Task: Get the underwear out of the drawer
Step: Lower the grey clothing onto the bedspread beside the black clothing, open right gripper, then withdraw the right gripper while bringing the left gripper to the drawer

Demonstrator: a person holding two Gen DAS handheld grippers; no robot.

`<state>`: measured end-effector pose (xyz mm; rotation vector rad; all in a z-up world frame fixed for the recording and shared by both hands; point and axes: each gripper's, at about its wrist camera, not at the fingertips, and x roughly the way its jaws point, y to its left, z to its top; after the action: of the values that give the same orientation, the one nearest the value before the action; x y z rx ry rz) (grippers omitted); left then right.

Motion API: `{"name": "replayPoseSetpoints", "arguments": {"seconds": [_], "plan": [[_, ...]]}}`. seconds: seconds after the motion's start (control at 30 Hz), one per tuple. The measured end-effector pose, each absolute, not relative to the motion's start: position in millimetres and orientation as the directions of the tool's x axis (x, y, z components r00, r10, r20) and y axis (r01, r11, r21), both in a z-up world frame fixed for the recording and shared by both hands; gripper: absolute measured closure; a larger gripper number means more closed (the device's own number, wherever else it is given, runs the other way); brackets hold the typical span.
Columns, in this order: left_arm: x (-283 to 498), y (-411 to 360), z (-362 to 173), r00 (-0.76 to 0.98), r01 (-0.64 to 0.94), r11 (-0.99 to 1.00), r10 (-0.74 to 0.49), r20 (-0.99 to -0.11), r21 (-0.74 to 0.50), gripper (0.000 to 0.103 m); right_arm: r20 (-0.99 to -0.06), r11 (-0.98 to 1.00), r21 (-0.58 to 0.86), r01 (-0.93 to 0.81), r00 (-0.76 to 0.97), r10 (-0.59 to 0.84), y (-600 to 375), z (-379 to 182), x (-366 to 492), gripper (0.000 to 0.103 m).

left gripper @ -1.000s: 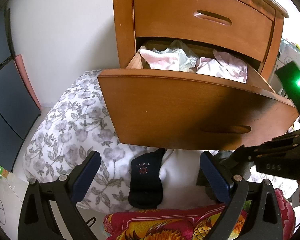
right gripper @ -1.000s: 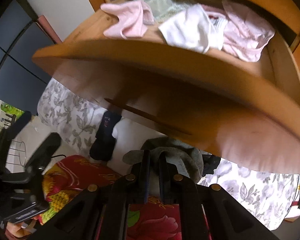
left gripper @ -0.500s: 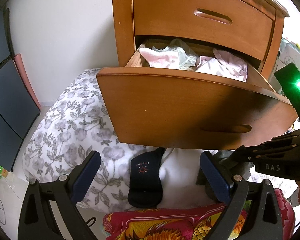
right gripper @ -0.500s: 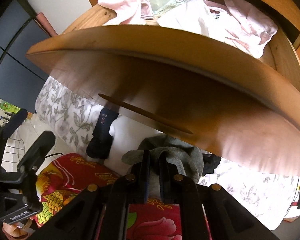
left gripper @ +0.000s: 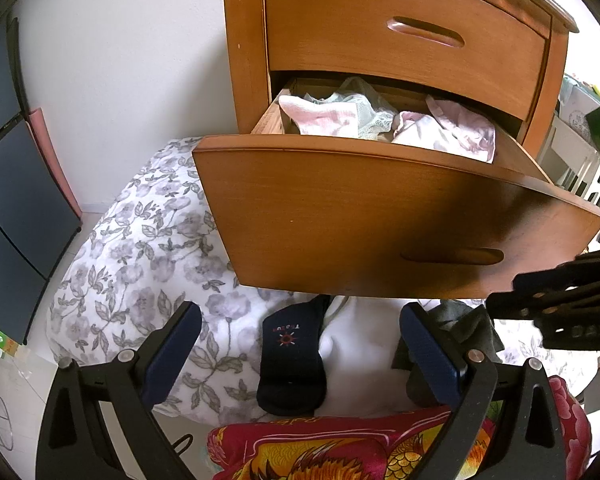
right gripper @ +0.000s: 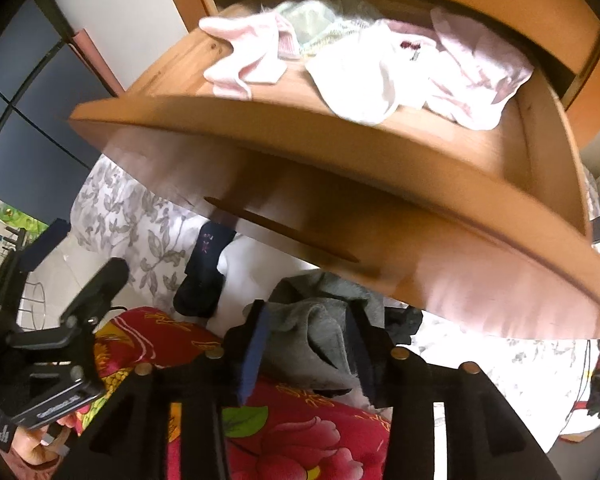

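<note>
The right gripper (right gripper: pixel 306 346), pinched tight on a grey garment (right gripper: pixel 316 320) a moment ago, is now opening its jaws, and the cloth sags loose between them onto the bed pile below the drawer (left gripper: pixel 380 216), so that piece looks delivered. The left gripper (left gripper: pixel 300 348) has not moved, its jaws spread wide and empty over a dark sock (left gripper: pixel 292 356) and a white cloth (left gripper: pixel 356 360). More underwear (right gripper: pixel 380 68), pink and white, still lies in the open drawer at twelve o'clock from the right gripper, so I judge another reach up there is due.
</note>
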<state>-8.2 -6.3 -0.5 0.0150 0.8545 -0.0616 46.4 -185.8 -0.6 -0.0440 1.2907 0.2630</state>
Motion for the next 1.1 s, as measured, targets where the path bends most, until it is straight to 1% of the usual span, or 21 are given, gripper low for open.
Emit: {"name": "replayPoseSetpoints", "arguments": {"seconds": [0.07, 0.3, 0.43, 0.5, 0.57, 0.7, 0.77, 0.8, 0.87, 0.93, 1.1], "plan": [[-8, -6, -1, 0.655, 0.06, 0.998, -0.048, -0.755, -0.011, 0.004, -0.949, 0.97, 0.107, -0.22, 0.27, 0.165, -188, 8, 44, 0.052], [-8, -6, 0, 0.655, 0.06, 0.998, -0.047, -0.754, -0.01, 0.004, -0.92, 0.971, 0.082, -0.223, 0.358, 0.16, -196, 46, 33, 0.05], [-8, -7, -1, 0.655, 0.061, 0.998, -0.047, -0.754, -0.01, 0.004, -0.907, 0.973, 0.066, -0.221, 0.393, 0.15, -200, 57, 29, 0.043], [-8, -7, -1, 0.655, 0.06, 0.998, -0.047, -0.754, -0.01, 0.004, -0.9, 0.974, 0.055, -0.219, 0.412, 0.144, -202, 63, 27, 0.039], [-8, -7, -1, 0.655, 0.06, 0.998, -0.047, -0.754, -0.01, 0.004, -0.893, 0.976, 0.049, -0.21, 0.429, 0.137, -207, 67, 26, 0.026], [-8, -8, -1, 0.655, 0.061, 0.998, -0.046, -0.754, -0.009, 0.004, -0.893, 0.978, 0.052, -0.203, 0.428, 0.136, -216, 64, 22, 0.02], [-8, -7, -1, 0.655, 0.061, 0.998, -0.045, -0.754, -0.007, 0.004, -0.89, 0.978, 0.05, -0.2, 0.436, 0.135, -218, 63, 20, 0.011], [-8, -7, -1, 0.655, 0.061, 0.998, -0.045, -0.754, -0.007, 0.004, -0.887, 0.979, 0.045, -0.2, 0.444, 0.131, -218, 63, 18, 0.01], [-9, -5, 0, 0.656, 0.061, 0.998, -0.044, -0.754, -0.005, 0.004, -0.883, 0.979, 0.042, -0.201, 0.45, 0.13, -219, 63, 17, 0.003], [-9, -6, 0, 0.656, 0.061, 0.998, -0.044, -0.754, -0.005, 0.004, -0.873, 0.979, 0.038, -0.2, 0.469, 0.13, -219, 64, 13, 0.0], [-9, -5, 0, 0.656, 0.061, 0.998, -0.045, -0.753, -0.006, 0.004, -0.847, 0.98, 0.061, -0.187, 0.509, 0.15, -221, 63, 4, 0.0]]}}
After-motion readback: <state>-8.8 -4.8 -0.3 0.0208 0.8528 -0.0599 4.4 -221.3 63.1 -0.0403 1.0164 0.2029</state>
